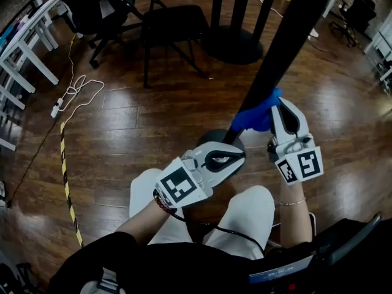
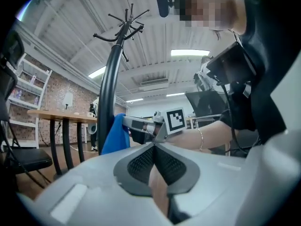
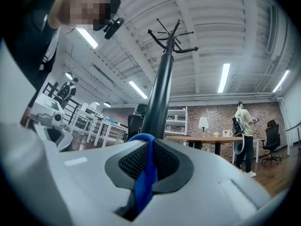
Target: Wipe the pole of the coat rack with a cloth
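Two grippers work low on the coat rack, whose black pole (image 1: 288, 41) slants from the round base (image 1: 211, 137) toward 1 o'clock in the head view. The right gripper (image 1: 277, 106) has its jaws clamped on a blue cloth (image 1: 257, 116). In the right gripper view a fold of that cloth (image 3: 146, 175) runs down the seam between the pads, with the pole (image 3: 160, 93) rising just behind it to the hooks (image 3: 171, 34) at 12 o'clock. The cloth bunches at the jaw tips and seems to press against the pole's lower part, though actual contact is hard to confirm from above.

The left gripper (image 1: 239, 155) lies at about 8 o'clock from the cloth, over the base, pointing toward the pole. Its jaws (image 2: 154, 147) are closed together on nothing. Past them the left gripper view shows the pole (image 2: 109, 93) at 11 o'clock, with the cloth (image 2: 115, 133) hanging beside it.

On the wooden floor (image 1: 122, 121), a black chair (image 1: 168, 23) stands at 11 o'clock and a white cable (image 1: 76, 90) curls at 9 o'clock.
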A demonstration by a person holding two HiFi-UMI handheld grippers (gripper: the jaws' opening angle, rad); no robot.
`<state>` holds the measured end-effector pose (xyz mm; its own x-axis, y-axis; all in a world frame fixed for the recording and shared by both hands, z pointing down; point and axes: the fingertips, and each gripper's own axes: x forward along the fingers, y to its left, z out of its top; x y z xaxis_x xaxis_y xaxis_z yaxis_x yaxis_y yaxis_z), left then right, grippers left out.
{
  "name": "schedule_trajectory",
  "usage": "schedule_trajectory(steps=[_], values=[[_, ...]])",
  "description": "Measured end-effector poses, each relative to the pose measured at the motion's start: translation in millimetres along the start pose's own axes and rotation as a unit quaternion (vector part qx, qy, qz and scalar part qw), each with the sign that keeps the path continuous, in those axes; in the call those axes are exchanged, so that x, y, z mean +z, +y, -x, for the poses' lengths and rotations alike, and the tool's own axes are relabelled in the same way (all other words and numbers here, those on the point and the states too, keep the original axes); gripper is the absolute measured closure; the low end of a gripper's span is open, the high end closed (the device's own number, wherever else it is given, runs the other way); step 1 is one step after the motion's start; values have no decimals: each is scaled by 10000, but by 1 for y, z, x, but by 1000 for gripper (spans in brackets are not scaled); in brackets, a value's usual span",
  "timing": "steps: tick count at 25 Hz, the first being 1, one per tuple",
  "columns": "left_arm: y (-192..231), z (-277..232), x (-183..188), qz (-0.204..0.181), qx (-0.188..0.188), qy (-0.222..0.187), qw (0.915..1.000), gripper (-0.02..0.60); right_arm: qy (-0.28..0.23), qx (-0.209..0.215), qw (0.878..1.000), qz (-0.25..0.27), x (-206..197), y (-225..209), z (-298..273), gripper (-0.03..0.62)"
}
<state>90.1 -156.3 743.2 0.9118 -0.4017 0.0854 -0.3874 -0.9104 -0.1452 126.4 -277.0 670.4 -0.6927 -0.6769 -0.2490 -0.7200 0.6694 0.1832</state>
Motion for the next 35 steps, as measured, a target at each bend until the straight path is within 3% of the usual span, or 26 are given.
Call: schedule_trajectory(steps=[4,12,17,21,23,25,28,29,32,35], values=[[-12,-6,17,-186,-290,-54,9994,588,-257,-61,9995,153,45,-12,-11,572],[-27,2,47,-388,-460,-200,9980,588,-811,-247,9930,820,148,-42,-37,572],[-23,11,50,-656,-67,139,9977,588,-1134,-688,9766,1693,227,-49,-53,572],[-25,23,63,-657,13,-71,9978,588,-1417,-877,9546,2467,278,-48,-59,572],[-22,30,64,-692,123,-56,9975,588,-1477,-779,9352,3124,293,-32,-62,572],[-20,32,61,-763,232,32,9968,588,-1280,-705,9032,4037,296,-10,-70,572],[-21,32,55,-732,270,21,9969,588,-254,-946,8220,5610,283,-5,-87,572],[-21,32,53,-711,274,15,9971,588,-119,-1004,8054,5840,281,-3,-92,572],[-20,39,53,-743,272,40,9969,588,108,-1048,7719,6270,277,6,-107,572],[-18,47,56,-677,429,-43,9968,588,580,-789,7439,6611,259,14,-122,572]])
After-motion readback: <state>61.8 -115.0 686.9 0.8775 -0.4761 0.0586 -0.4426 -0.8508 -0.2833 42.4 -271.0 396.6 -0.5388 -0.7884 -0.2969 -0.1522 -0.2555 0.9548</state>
